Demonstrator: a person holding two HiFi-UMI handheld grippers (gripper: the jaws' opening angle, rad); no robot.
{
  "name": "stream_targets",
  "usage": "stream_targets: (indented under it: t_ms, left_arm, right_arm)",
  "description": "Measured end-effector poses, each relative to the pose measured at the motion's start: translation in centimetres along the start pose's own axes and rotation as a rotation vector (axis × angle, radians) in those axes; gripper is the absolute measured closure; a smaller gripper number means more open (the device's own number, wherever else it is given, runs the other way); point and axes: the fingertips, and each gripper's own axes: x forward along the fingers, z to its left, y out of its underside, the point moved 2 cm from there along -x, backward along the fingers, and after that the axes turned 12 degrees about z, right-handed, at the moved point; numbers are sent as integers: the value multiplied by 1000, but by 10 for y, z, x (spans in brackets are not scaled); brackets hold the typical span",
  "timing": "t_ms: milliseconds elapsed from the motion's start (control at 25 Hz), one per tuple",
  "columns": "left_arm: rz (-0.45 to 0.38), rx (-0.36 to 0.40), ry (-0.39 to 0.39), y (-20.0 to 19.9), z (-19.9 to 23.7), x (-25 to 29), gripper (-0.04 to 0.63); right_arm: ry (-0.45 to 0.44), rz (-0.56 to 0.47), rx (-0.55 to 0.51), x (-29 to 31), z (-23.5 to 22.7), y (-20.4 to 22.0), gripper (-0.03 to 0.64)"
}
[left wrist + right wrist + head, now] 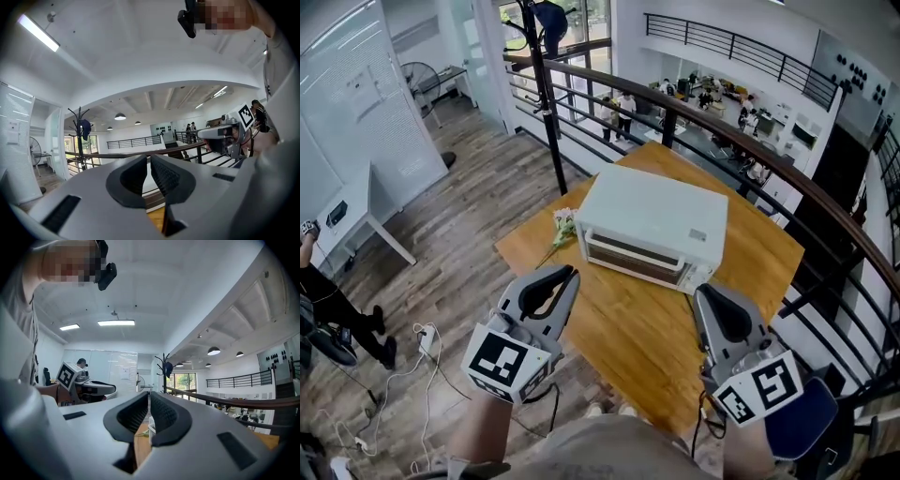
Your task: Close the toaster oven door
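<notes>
The toaster oven [652,225], a white, boxy shell, sits in the middle of the wooden table [619,328]. Its dark-windowed door [633,258] stands upright and shut. A pale green thing [563,226] at its left end is too small to identify. The grey left gripper [572,273] and right gripper [701,292] hang over the table's near edge, their ribbed jaws drawn together on nothing.

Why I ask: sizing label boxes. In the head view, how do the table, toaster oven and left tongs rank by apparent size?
1. table
2. toaster oven
3. left tongs, though nearness to the camera enlarges them
</notes>
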Motion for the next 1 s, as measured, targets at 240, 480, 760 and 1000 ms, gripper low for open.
stream_targets:
  t_ms: [240, 480, 760, 1000]
  left_arm:
    - [47, 21, -7, 16, -8, -6, 557]
    - [100, 8, 8, 43, -20, -6, 557]
    - [170, -12, 13, 77, -29, -3, 558]
    - [193, -33, 14, 87, -33, -2, 562]
  right_arm:
    - [-12, 42, 1, -5, 11, 16, 578]
    - [-38, 107, 11, -1, 23, 45, 580]
    - [-49, 184, 18, 0, 29, 76, 580]
    - [-54, 218, 24, -1, 29, 85, 580]
